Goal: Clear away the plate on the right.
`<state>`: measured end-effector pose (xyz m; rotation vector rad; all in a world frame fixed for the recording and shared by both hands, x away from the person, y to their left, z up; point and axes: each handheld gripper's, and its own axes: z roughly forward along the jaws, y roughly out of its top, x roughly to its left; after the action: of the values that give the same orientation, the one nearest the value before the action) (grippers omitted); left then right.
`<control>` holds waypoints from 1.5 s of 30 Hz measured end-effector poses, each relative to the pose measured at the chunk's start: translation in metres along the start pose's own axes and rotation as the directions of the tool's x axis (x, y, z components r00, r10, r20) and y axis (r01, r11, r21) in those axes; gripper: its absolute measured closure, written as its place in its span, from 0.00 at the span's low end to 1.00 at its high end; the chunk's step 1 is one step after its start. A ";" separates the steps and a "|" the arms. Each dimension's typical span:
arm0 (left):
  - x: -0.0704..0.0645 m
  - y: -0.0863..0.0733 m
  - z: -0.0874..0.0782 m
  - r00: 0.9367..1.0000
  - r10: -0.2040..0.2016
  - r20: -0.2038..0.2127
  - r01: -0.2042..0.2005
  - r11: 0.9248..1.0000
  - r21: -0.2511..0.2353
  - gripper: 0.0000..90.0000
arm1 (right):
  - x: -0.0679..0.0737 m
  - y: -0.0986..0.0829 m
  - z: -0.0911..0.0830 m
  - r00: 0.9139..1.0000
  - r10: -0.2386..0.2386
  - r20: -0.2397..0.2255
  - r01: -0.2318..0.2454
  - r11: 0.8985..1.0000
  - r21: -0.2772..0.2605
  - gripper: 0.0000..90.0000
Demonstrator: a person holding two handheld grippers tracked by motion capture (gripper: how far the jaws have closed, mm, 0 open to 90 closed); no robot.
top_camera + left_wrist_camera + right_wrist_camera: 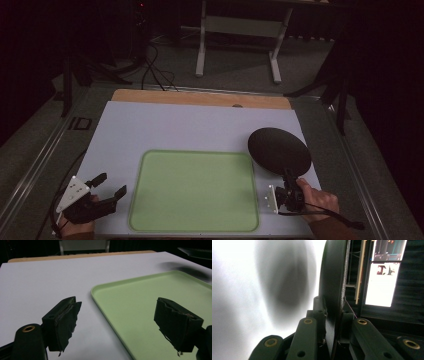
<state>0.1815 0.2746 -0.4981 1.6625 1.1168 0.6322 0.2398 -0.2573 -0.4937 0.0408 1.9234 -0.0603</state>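
High view: right tool (289,176) clamps the black plate's (279,150) rim; left tool (111,185) gapes empty.

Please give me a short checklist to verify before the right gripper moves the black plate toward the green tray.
1. Grip on the black plate: the right gripper is shut on its near rim, and its own view shows the rim between the jaws. Ok.
2. Plate off the table: a shadow lies under it in the left gripper view, so it seems lifted. Ok, with some doubt.
3. Green tray free to receive: nothing lies on it. Ok.
4. Left gripper out of the way: it is open, holds nothing and sits at the tray's left edge. Ok.
5. Grip firmness against the plate tipping: cannot tell.
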 end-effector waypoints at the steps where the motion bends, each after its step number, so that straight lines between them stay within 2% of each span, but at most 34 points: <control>1: 0.000 0.000 0.000 1.000 0.000 0.000 0.000 1.000 0.000 0.21 | -0.001 0.001 -0.001 1.000 -0.002 0.001 0.002 1.000 -0.006 0.90; 14: 0.000 0.000 -0.001 1.000 -0.003 -0.002 0.003 1.000 -0.003 0.21 | -0.015 0.025 -0.009 0.999 -0.017 0.041 0.020 0.997 -0.070 0.90; 23: 0.000 0.000 -0.001 1.000 -0.003 -0.002 0.003 1.000 -0.003 0.21 | -0.022 0.043 -0.013 0.998 -0.029 0.060 0.036 0.992 -0.122 0.90; 33: 0.001 0.001 -0.001 1.000 -0.009 -0.005 0.009 1.000 -0.007 0.21 | -0.024 0.057 -0.015 0.997 -0.036 0.067 0.046 0.986 -0.158 0.89; 45: 0.001 0.001 -0.001 1.000 -0.010 -0.006 0.010 1.000 -0.010 0.21 | -0.024 0.075 -0.021 0.996 -0.048 0.077 0.063 0.975 -0.211 0.89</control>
<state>0.1813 0.2764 -0.4971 1.6462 1.1238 0.6354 0.2326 -0.1813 -0.4658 -0.1579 1.8498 0.1065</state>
